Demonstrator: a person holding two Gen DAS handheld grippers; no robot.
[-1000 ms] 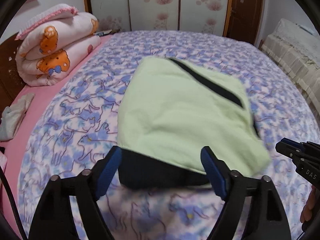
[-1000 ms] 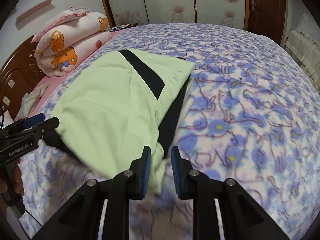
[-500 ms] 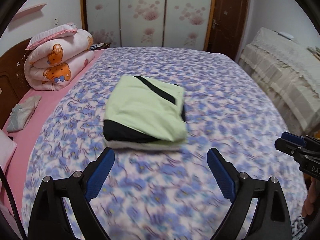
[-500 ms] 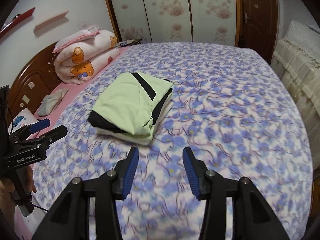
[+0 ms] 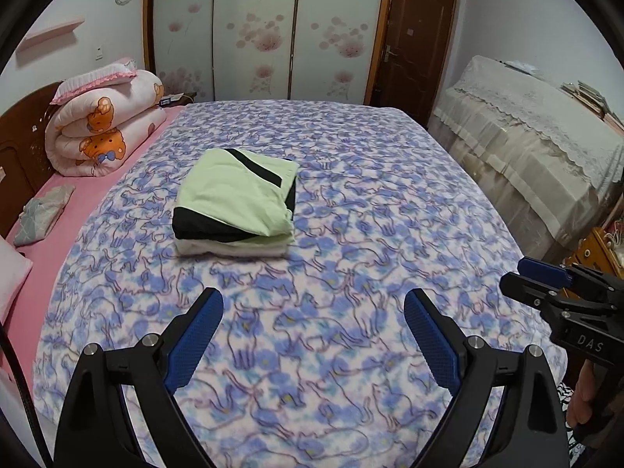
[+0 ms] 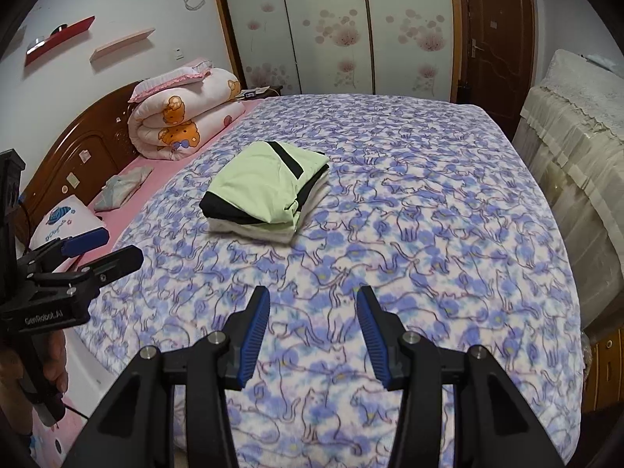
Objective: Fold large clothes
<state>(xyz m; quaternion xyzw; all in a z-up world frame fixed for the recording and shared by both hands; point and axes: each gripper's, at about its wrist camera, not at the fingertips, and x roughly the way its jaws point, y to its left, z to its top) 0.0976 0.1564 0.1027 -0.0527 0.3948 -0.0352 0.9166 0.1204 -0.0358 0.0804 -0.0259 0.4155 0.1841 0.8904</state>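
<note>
A light green garment with black trim (image 5: 238,195) lies folded into a compact stack on the blue floral bedspread (image 5: 370,202), near the middle of the bed. It also shows in the right wrist view (image 6: 269,191). My left gripper (image 5: 314,323) is open and empty, held well back from the stack near the bed's foot. My right gripper (image 6: 314,312) is open and empty, also far back from the stack. Each gripper shows at the edge of the other's view, the right gripper (image 5: 546,288) and the left gripper (image 6: 93,249).
A rolled pink bear-print quilt (image 5: 105,136) sits by the wooden headboard (image 6: 78,156) at the left. A small grey cloth (image 5: 43,210) lies on the pink sheet. A lace-covered piece of furniture (image 5: 526,136) stands right of the bed. Wardrobe doors (image 5: 253,31) and a brown door are behind.
Both grippers have let go of the garment and pulled back and up toward the foot of the bed. The right jaws opened from nearly shut. The garment now lies folded and still.
</note>
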